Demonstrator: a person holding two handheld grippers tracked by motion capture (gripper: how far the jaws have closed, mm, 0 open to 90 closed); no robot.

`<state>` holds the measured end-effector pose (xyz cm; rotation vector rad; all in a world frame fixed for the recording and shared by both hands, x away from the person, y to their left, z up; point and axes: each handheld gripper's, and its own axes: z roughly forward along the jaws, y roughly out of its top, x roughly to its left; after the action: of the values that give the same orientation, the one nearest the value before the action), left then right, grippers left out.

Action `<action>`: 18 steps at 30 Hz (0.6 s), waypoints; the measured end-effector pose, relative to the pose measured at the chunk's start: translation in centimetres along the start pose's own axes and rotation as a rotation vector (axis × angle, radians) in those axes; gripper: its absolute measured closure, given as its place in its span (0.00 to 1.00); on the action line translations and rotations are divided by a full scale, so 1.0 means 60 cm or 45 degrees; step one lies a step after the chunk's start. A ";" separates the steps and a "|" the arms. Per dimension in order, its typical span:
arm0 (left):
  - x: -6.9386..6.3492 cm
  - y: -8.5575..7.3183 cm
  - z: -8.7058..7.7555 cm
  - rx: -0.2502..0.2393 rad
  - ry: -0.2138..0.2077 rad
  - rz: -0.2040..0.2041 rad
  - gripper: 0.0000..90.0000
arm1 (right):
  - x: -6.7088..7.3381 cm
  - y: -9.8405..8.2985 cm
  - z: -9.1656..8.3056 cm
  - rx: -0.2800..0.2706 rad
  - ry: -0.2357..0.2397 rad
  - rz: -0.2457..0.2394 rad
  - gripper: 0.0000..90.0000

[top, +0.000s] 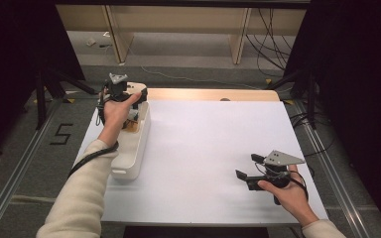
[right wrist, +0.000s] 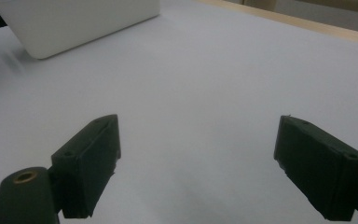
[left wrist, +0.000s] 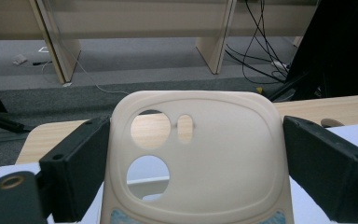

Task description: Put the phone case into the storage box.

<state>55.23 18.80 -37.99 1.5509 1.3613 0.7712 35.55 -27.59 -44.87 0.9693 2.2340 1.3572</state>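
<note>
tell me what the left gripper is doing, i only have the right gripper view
Observer: The left gripper has a cream phone case clamped between its fingers.
Operator: where is it over the table
Observer: Above the far end of the white bin, at the table's left edge.
Operator: is my right gripper near that bin
Observer: No, the right gripper sits near the table's front right corner, well apart from it.

One cream phone case [left wrist: 200, 154], one white tray [top: 135, 148], two tongs: left [top: 129, 91], right [top: 250, 168]; one white worktop [top: 203, 144].
</note>
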 end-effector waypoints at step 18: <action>0.005 0.004 0.009 -0.009 0.008 0.038 0.12 | 0.000 0.000 0.000 -0.001 0.000 -0.001 0.17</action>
<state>55.87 18.99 -38.02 1.5675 1.3409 0.7990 35.53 -27.60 -44.86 0.9684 2.2332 1.3581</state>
